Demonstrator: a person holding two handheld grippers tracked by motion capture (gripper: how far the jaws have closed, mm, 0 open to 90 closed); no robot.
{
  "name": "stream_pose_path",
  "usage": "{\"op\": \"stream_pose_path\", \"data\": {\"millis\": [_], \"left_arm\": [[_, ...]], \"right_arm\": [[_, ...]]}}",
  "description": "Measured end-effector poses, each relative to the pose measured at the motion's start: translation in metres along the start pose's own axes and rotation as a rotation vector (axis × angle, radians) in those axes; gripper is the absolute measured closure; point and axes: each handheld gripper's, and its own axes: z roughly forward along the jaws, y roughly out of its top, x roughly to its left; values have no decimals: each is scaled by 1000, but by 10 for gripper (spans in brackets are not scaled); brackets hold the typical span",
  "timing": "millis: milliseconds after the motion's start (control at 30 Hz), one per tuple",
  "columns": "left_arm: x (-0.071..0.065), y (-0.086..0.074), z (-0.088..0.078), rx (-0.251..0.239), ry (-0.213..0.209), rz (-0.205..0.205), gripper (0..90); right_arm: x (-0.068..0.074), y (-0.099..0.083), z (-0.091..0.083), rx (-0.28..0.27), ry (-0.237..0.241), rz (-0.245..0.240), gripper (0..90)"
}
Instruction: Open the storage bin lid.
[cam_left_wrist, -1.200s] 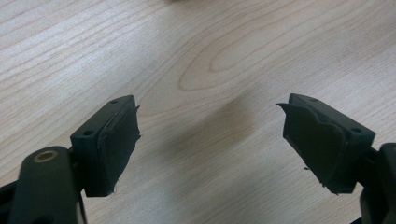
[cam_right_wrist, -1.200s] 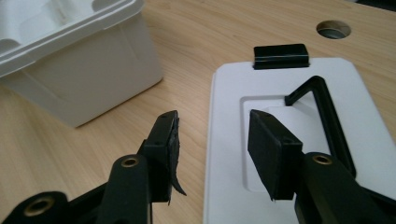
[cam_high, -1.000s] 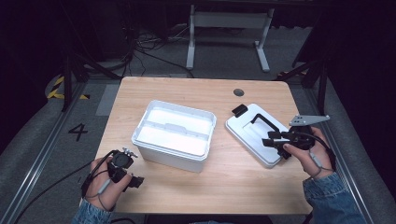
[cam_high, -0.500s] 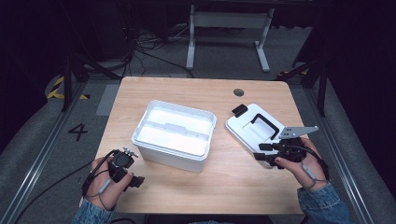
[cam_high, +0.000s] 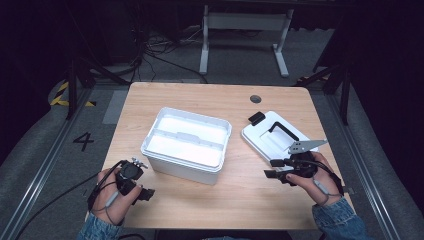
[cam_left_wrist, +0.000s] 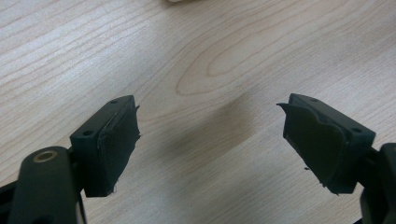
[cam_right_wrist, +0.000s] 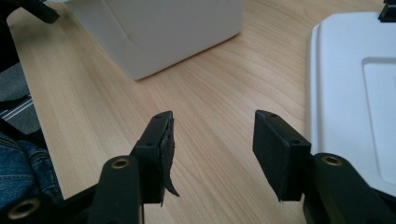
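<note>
White lid (cam_high: 272, 137) flat beside open bin (cam_high: 187, 142), near corner hidden by right gripper (cam_high: 274, 168), fingers just parted, empty.

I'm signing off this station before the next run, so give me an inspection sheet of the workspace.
Surface: wooden table, bare where visible.
Job's things: open white bin at centre; its white lid with a black handle lies flat to the right.
Clutter: nothing seen.
Grippers: left gripper open over bare wood; right gripper open beside the lid, jaws just opening, nothing between them.
Cables: one cable trails from the left gripper; more on the floor behind.
Surroundings: dark room, grey floor, white stand behind the table.
</note>
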Motion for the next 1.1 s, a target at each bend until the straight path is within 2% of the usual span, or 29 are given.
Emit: {"op": "stream_pose_path", "data": {"millis": [467, 567, 867, 900, 1100], "left_arm": [[-1, 1, 1, 0, -3, 1, 190], [0, 1, 1, 3, -4, 0, 190], [0, 1, 2, -2, -3, 4, 190], [1, 1, 2, -1, 3, 12, 190], [1, 1, 3, -2, -5, 2, 190]], "right_arm": [[-2, -15, 26, 60, 29, 8, 472], [0, -18, 31, 66, 43, -3, 469], [5, -24, 44, 80, 42, -29, 469], [6, -25, 46, 79, 44, -34, 469], [12, -28, 56, 74, 23, -88, 455]]}}
